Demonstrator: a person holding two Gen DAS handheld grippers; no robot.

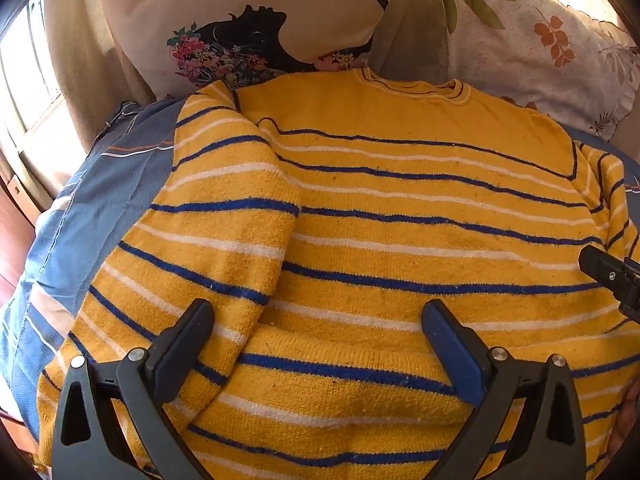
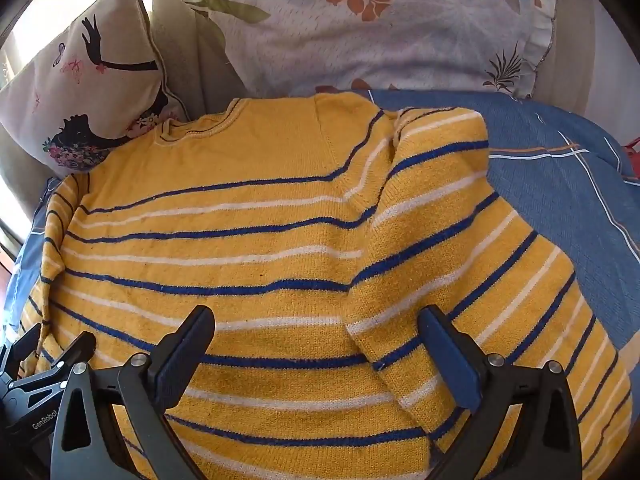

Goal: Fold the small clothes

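A yellow sweater (image 1: 400,216) with blue and white stripes lies flat on a blue bedsheet (image 1: 100,208), neck away from me, and shows in the right wrist view (image 2: 240,240) too. Both sleeves lie folded in over the body, one on the left (image 1: 224,240) and one on the right (image 2: 460,248). My left gripper (image 1: 318,320) is open and empty above the sweater's lower part. My right gripper (image 2: 316,326) is open and empty above the lower hem. A tip of the right gripper shows at the left wrist view's right edge (image 1: 612,276).
Two pillows lean at the head of the bed: a beige one with a black figure print (image 1: 248,20) and a white one with a leaf print (image 2: 380,24). The blue sheet (image 2: 560,184) extends right of the sweater. A window lies at the left (image 1: 24,80).
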